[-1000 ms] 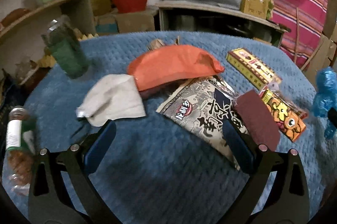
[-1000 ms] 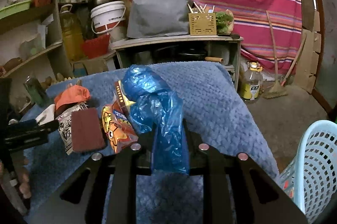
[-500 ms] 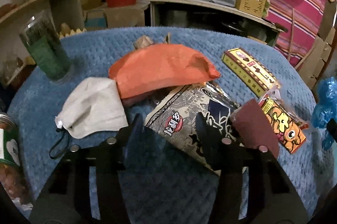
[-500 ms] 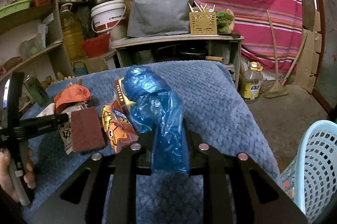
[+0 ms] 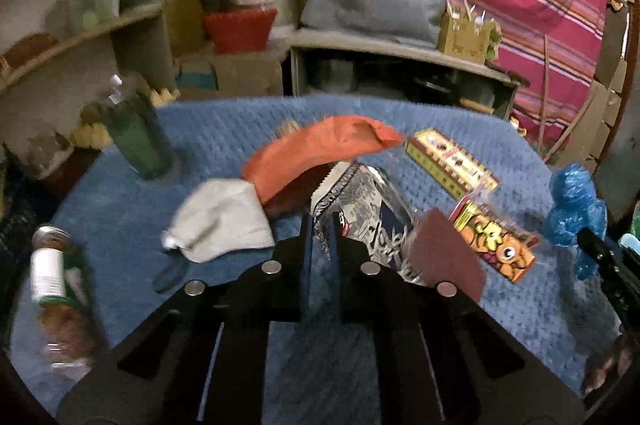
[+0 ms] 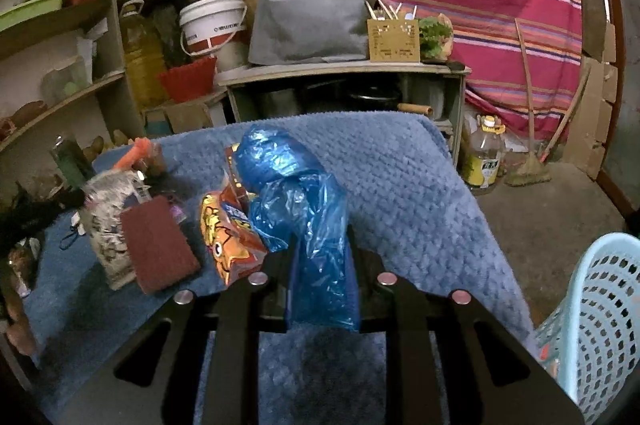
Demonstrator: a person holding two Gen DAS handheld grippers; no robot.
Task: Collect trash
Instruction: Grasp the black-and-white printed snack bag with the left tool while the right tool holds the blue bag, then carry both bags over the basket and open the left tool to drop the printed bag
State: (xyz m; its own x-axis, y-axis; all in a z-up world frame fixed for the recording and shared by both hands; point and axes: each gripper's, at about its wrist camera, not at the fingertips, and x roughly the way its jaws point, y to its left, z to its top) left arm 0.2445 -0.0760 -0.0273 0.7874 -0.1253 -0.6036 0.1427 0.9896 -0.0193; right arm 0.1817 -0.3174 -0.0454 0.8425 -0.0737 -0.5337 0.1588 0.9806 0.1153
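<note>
Both tongs closed: left tongs pinch grey snack wrapper edge mid-table, right tongs clamp blue plastic bag; bare blue table toward right edge, basket beyond

I see a table covered with a blue blanket. Lying on it are a pale cloth mask, an orange snack packet, a yellow box and a jar on its side. A green glass stands upright near the far left edge.
</note>
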